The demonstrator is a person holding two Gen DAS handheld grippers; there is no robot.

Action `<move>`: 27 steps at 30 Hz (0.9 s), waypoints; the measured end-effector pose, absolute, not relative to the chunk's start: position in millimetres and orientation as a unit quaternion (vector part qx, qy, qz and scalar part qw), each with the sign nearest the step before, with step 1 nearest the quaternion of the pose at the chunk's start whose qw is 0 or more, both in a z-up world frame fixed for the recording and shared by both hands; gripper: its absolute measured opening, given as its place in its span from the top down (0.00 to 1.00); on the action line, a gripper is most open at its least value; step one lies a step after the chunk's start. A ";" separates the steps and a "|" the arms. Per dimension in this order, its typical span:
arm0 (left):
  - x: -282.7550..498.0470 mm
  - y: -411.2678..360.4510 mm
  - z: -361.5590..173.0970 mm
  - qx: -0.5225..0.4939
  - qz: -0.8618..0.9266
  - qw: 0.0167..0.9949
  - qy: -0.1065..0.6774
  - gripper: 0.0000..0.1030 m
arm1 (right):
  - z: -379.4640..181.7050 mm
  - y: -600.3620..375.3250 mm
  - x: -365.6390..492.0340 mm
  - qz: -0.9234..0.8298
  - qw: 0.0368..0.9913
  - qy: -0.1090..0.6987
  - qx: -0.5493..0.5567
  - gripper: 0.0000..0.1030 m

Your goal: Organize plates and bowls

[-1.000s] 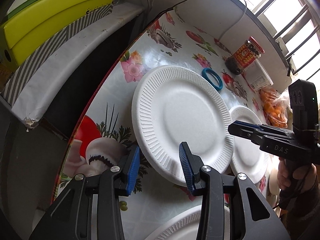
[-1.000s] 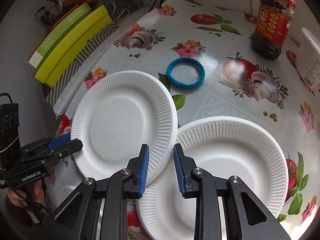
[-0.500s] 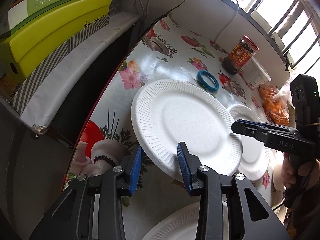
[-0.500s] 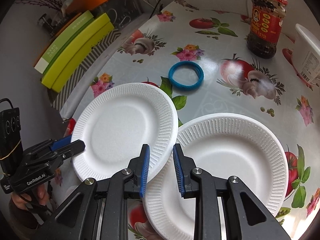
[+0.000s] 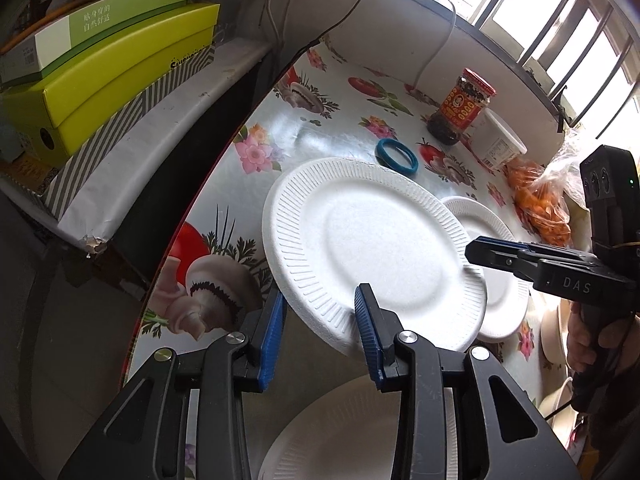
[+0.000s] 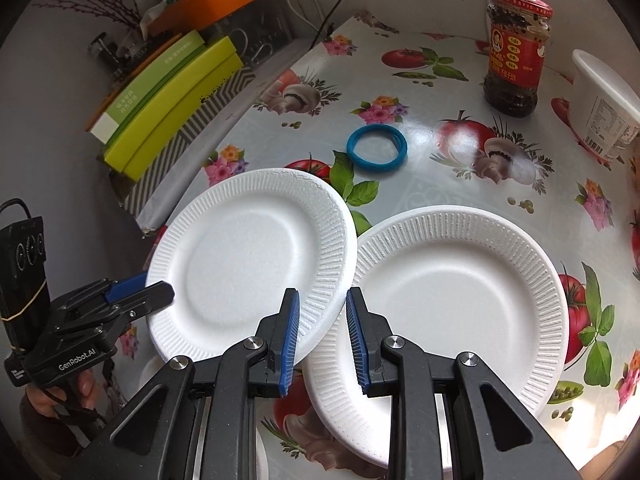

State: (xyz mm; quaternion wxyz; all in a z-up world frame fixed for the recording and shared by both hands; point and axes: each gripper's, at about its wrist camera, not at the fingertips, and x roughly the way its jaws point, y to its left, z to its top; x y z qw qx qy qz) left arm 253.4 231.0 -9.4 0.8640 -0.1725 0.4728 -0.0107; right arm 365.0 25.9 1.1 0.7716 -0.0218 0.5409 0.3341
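- White foam plate (image 5: 372, 248): you hold it off the oilcloth table (image 6: 432, 92), tilted, strung between the two grippers.
- Left gripper (image 5: 320, 300): narrow. Its jaws have just been closing, with the plate's near-left rim between them and the pads apparently bearing on it.
- Right gripper (image 6: 322, 296): narrow, pinched on the opposite rim. The left wrist view shows the foam buckled at that bite.
- Risk 1: foam is soft. If your hands drift apart or twist against each other, the rim will likely crease or tear at the right-hand pinch.
- Risk 2: each bite takes only the ribbed edge. If one hand lets go first, the plate would probably swing and slip out of the other.
- Risk 3: the second foam plate (image 6: 460, 280) lies just beyond the right gripper's tips, and the held plate's rim overlaps its edge. A low carry could drag or flip it.
- The third plate (image 5: 340, 440) lies beneath the left gripper, a likely stacking spot. Lower the plate level, or its rim may catch.
- Pose: both grippers point steeply down and forward, facing each other across the plate. One of your hands shows under each handle.
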 end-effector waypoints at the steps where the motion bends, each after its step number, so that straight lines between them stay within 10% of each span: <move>1: 251.6 230.3 -8.0 -0.172 -0.010 0.865 0.471 0.64 | 2.5 24.6 362.1 0.335 0.772 0.539 -0.021 0.77; 27: 186.0 209.5 21.7 -0.159 -0.009 0.887 0.434 0.64 | 36.6 -2.8 295.2 0.339 0.799 0.497 0.003 0.84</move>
